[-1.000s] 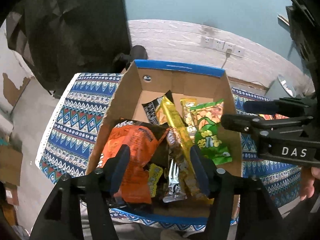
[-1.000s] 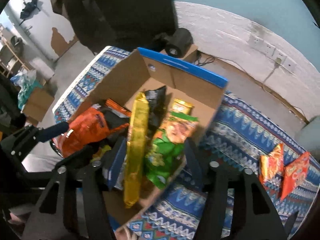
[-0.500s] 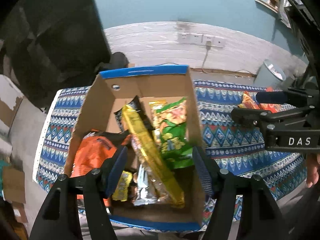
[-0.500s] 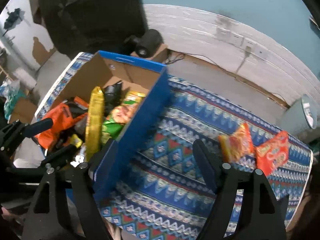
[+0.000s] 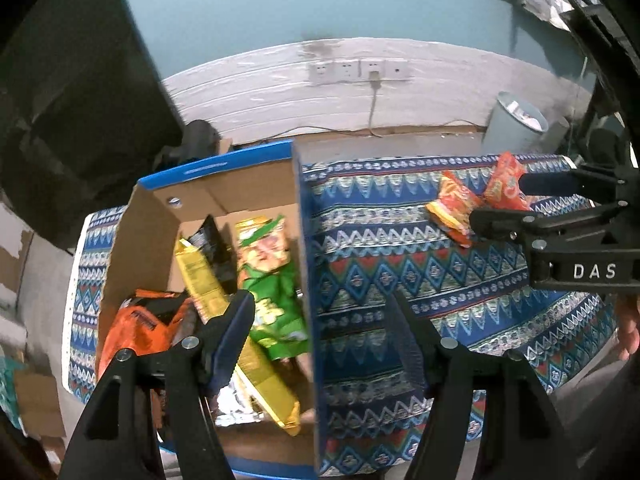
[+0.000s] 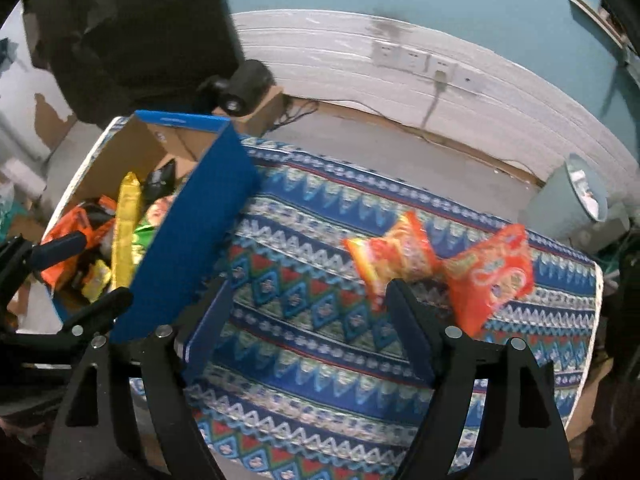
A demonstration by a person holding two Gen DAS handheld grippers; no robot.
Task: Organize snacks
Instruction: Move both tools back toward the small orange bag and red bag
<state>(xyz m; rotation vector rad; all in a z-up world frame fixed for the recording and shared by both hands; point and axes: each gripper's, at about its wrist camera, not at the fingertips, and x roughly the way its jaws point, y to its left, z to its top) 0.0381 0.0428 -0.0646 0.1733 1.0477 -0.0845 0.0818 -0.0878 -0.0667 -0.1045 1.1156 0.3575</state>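
A: Two orange packets (image 6: 404,258) (image 6: 494,276) are seen on the cloth (image 6: 320,344), just beyond the right gripper (image 6: 308,320). Its jaws are spread wide; nothing is held.

B: And the left gripper (image 5: 320,340)? Parted too, empty, set astride the box wall (image 5: 306,280). The green bag (image 5: 272,288) is left inside the box.

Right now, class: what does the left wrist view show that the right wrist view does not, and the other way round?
Only the left wrist view shows the box floor, the whole green snack bag, and the right tool, open and empty.

Only the right wrist view shows the box's blue outer wall and the cloth's right end.

Both show the cardboard box, the long gold packet, two orange packets on the patterned cloth, and wall sockets.
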